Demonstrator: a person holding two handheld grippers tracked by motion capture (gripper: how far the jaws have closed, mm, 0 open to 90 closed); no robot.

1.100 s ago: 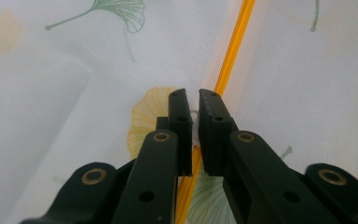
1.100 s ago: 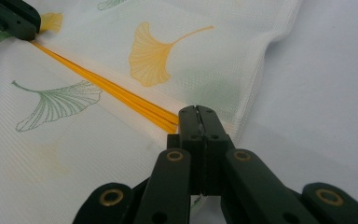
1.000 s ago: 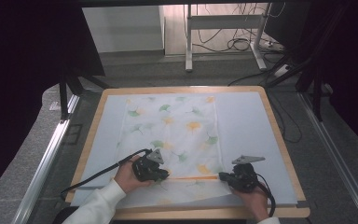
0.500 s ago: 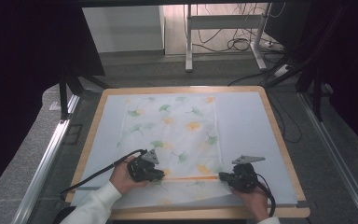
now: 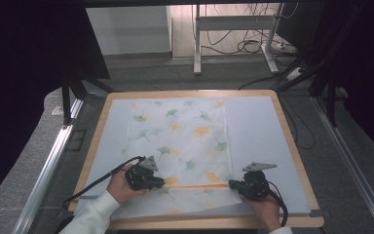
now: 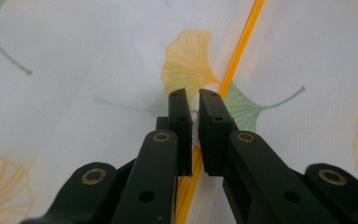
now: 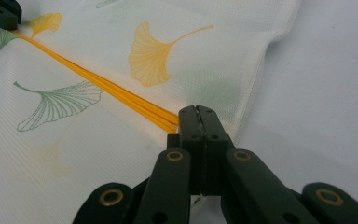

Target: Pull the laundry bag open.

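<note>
White translucent cloth printed with green and yellow ginkgo leaves lies mid-frame on the pale wooden-edged table. At lower right, the right gripper pinches its orange stripe; lower left, the left gripper clamps that stripe, jaws slightly apart.

A white leaf-printed cloth lies mid-frame on a wooden-rimmed table; two grippers sit on its lower edge, left gripper lower left, right gripper lower right.
</note>
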